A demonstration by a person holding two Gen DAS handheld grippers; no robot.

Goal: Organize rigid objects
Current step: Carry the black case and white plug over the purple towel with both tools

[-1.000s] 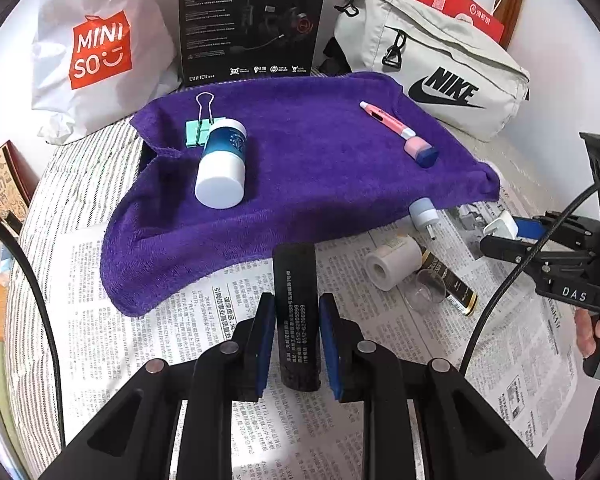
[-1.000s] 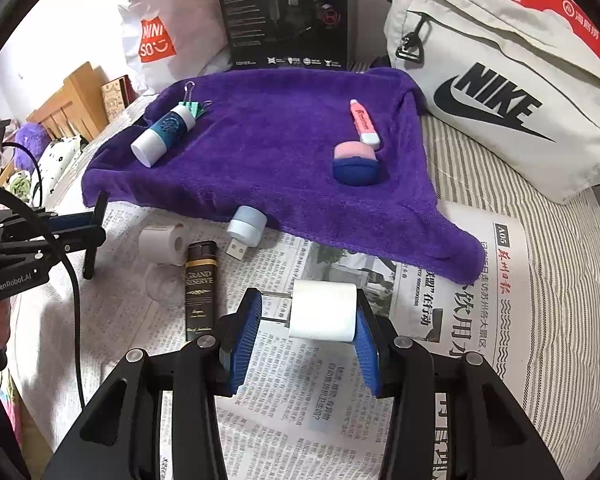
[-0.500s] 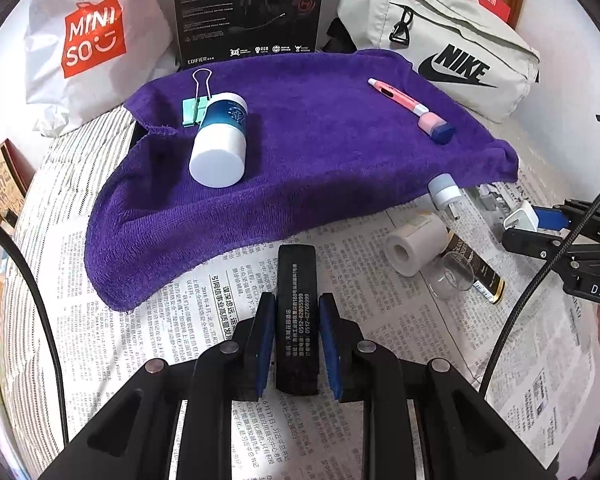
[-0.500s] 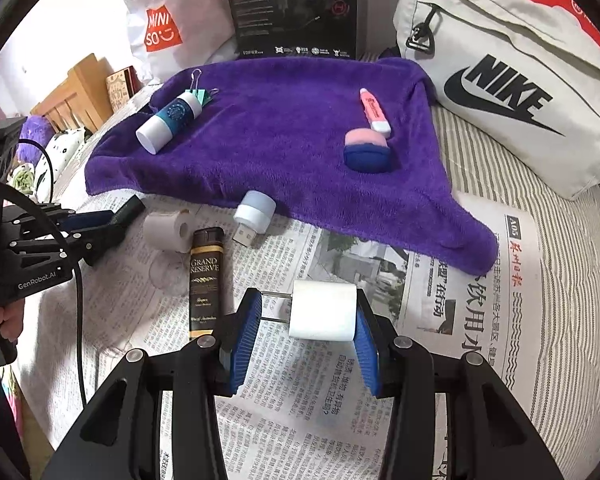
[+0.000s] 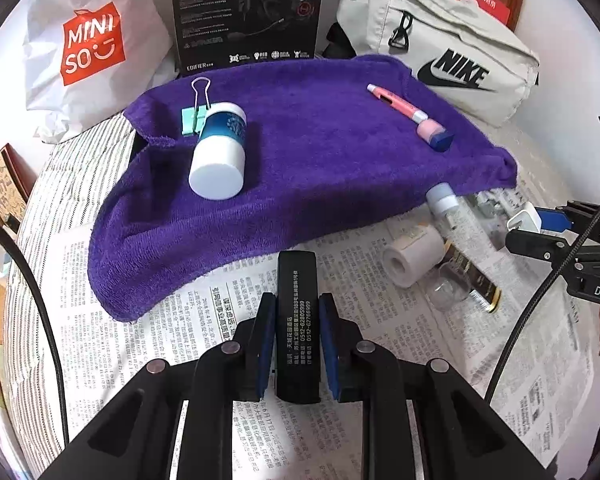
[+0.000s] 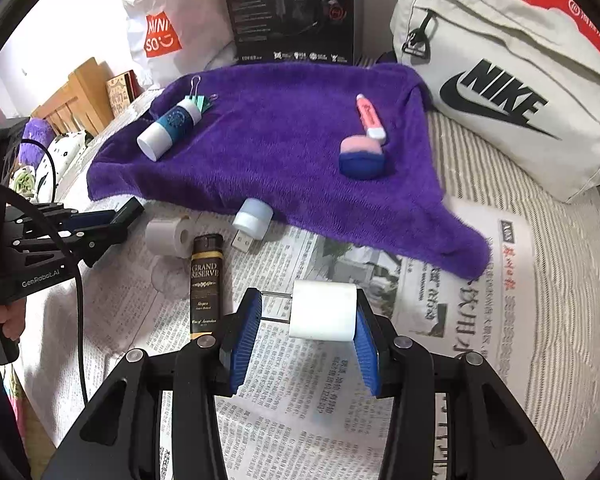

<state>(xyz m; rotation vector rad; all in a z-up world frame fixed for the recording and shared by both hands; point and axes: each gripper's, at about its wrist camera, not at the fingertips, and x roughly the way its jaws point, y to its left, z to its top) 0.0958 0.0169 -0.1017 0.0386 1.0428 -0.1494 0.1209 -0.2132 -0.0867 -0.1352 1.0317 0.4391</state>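
My left gripper [image 5: 296, 312] is shut on a flat black lighter-like bar [image 5: 297, 320] with white print, held over the newspaper just in front of the purple towel [image 5: 320, 160]. My right gripper [image 6: 306, 312] is shut on a white plug charger [image 6: 324, 312], with the prongs against the left pad and the body against the right. On the towel lie a white-and-blue bottle [image 5: 220, 152], a green binder clip [image 5: 194, 120], a pink pen [image 5: 396, 104] and a pink-and-blue cap [image 6: 360, 156].
On the newspaper [image 6: 320, 420] lie a tape roll [image 6: 168, 236], a black "Grand Reserve" tube [image 6: 205, 284], a small USB light [image 6: 252, 220] and a clear cup [image 5: 446, 292]. Behind the towel stand a Miniso bag [image 5: 92, 48], a black box [image 5: 248, 12] and a Nike bag [image 6: 500, 92].
In the right wrist view, the left gripper with the black bar has edged a little to the right, toward the towel. The right gripper's hold on the charger is unchanged.
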